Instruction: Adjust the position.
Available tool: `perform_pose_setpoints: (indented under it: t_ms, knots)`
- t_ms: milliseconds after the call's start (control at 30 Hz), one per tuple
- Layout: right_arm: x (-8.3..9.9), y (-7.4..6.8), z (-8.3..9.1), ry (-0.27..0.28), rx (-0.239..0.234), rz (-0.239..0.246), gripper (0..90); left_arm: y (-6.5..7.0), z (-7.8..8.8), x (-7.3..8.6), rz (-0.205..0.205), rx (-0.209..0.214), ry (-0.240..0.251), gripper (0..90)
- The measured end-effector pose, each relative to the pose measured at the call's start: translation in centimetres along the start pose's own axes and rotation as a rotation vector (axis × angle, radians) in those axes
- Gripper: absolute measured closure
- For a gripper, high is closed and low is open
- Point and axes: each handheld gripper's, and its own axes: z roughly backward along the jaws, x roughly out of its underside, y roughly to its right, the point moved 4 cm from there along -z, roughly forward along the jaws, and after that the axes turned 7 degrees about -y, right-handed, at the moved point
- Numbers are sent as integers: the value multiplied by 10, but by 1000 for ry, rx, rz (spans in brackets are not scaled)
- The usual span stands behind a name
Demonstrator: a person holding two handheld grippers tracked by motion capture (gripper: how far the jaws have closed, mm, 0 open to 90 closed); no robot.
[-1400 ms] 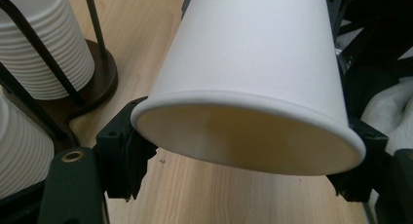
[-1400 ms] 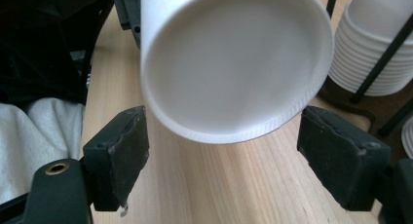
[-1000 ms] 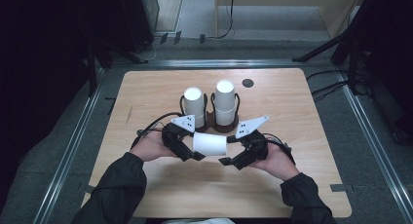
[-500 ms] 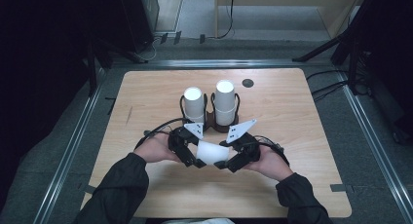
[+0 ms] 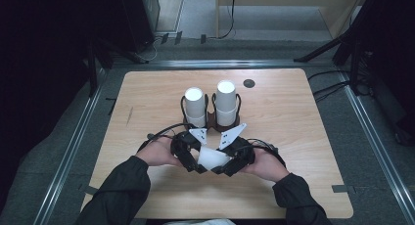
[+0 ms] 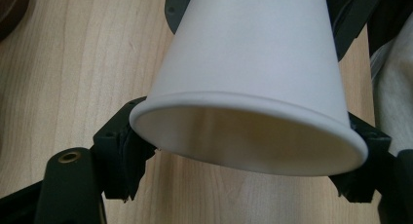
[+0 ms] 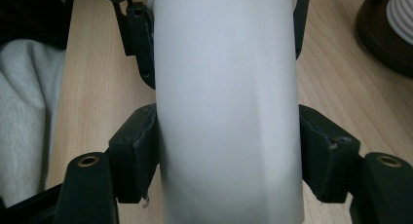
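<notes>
The pale wooden table with rounded corners (image 5: 147,98) carries everything, and the places below are taken from the dark brown two-ring cup holder (image 5: 211,118) that stands on it, a little toward the far edge.

In the holder's two rings stand two white paper cup stacks, the left stack (image 5: 194,105) with its round end up and the right stack (image 5: 226,101) a little taller. Past the holder, toward the far right corner of the table, lies a small dark round disc (image 5: 249,83).

On the near side of the holder, just in front of it, the person's two dark-sleeved forearms come together over the table, each hand with a black gripper.

Between the grippers a single white paper cup (image 5: 212,158) lies on its side, above the wood. In the left gripper view its open rim faces the camera.

The left gripper (image 6: 253,158) pinches the cup at its rim end, one black jaw on each side of the rim. The right gripper (image 7: 229,158) has just been closing its jaws on the cup; in the right gripper view its two pads press on the cup's wall on either side, and the wall looks slightly flattened there.

A grey three-cornered plate tops each gripper, both tilted toward the holder.
</notes>
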Motion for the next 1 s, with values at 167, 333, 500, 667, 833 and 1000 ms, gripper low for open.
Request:
perform_pose_setpoints:
  t_ms: [167, 333, 500, 667, 833, 1000]
  knots:
    - [-2, 1, 2, 5, 10, 10, 308, 1, 3, 0, 27, -26, 56, 138]
    - [-1, 4, 7, 24, 13, 5, 307, -3, 10, 3, 64, -23, 124, 93]
    - [-1, 6, 13, 59, 12, 1, 305, -3, 18, 5, 81, -21, 201, 93]
    - [0, 7, 17, 82, 13, -4, 305, -4, 22, 7, 101, -28, 243, 93]
    - [-1, 8, 21, 103, 10, -12, 304, -3, 25, 10, 118, -24, 272, 93]
    - [-3, 9, 28, 139, 2, -15, 304, -1, 30, 10, 145, -10, 318, 93]
